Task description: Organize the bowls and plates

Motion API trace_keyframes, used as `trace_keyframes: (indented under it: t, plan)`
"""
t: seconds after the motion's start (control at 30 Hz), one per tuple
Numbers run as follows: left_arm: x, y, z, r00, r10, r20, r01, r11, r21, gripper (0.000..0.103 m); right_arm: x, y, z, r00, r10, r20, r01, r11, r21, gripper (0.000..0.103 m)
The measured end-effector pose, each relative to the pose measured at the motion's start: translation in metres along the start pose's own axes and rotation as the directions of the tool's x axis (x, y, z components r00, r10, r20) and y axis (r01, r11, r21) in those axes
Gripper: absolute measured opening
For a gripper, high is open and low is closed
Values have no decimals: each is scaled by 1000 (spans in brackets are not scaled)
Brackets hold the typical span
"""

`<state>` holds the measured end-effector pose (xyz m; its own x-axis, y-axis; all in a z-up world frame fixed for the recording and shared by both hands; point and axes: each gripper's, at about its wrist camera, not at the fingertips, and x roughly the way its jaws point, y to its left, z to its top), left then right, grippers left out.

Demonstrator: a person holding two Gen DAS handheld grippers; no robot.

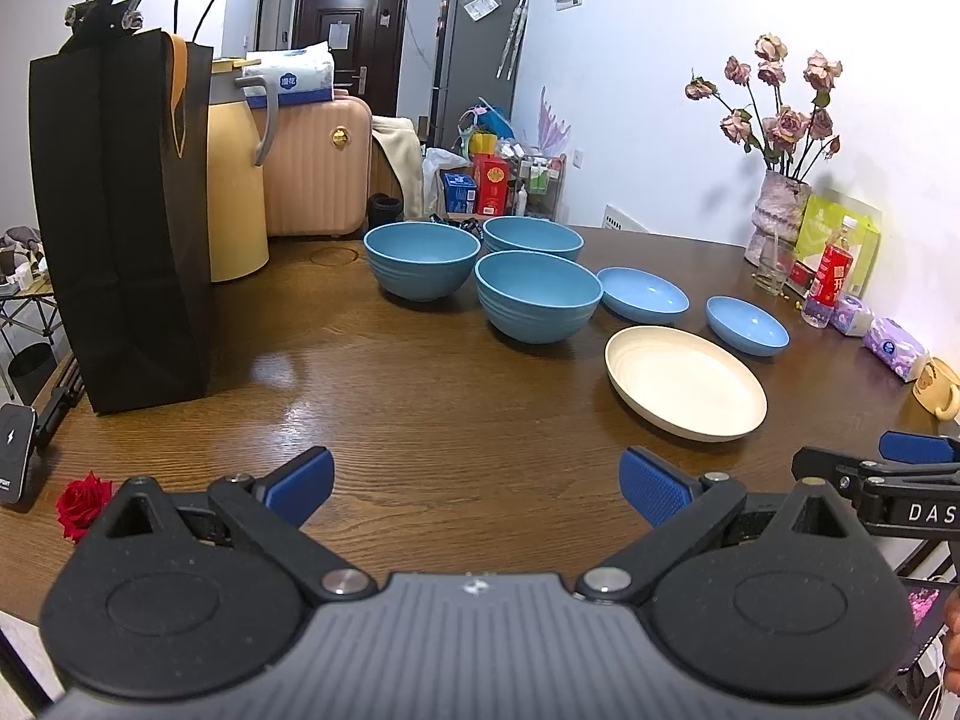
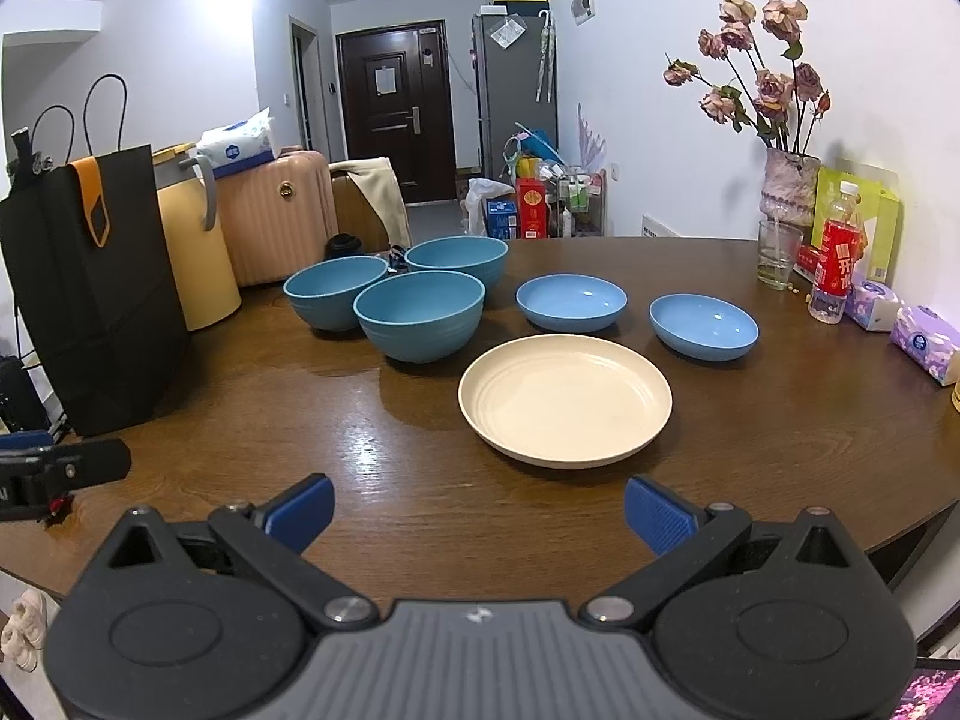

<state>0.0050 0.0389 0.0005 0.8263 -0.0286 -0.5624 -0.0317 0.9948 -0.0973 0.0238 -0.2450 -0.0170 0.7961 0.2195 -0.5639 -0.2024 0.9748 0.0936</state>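
1. At the far left of the wooden table (image 2: 420, 516), a tall black paper bag (image 1: 126, 228) is stood upright, with a cream jug (image 1: 237, 192) just behind it.
2. A red rose (image 1: 81, 504) is seen lying at the table's near left edge in the left wrist view.
3. The left gripper (image 1: 477, 489) is held low over the near edge of the table; its blue-padded fingers (image 1: 303, 483) are spread wide apart and nothing is gripped between them.
4. Three deep blue bowls (image 2: 420, 315) are grouped close together left of centre, two behind and one in front; whether they touch cannot be told.
5. A cream plate (image 2: 564, 399) is placed nearest the grippers, in front of and between two shallow blue dishes (image 2: 570, 302), which are set apart from each other.
6. The right gripper (image 2: 480, 516) is held before the cream plate, short of its rim, with its jaws fully opened and empty.
7. At the far right, a vase of dried roses (image 2: 789, 189), a glass (image 2: 779, 255), a red-labelled bottle (image 2: 837, 258) and tissue packs (image 2: 927, 342) are lined along the wall side.
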Motion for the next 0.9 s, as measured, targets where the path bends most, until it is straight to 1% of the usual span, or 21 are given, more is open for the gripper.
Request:
trace_keyframes:
  t: [0.1, 0.4, 0.8, 0.9]
  plan:
    - [5, -3, 2, 1000, -11, -11, 11, 1000, 0, 103, 4, -2, 1, 1000, -4, -9, 4, 1000, 1, 103]
    - [25, -18, 12, 1000, 0, -22, 0, 1000, 0, 103, 24, -18, 10, 999, 10, -37, -10, 1000, 2, 103]
    - [59, -50, 33, 999, -4, -43, 4, 1000, 16, 103, 48, -53, 30, 998, 16, -54, -16, 1000, 16, 103]
    - [68, -58, 38, 999, 0, -51, 0, 1000, 15, 103, 57, -61, 37, 998, 3, -68, -2, 1000, 21, 103]
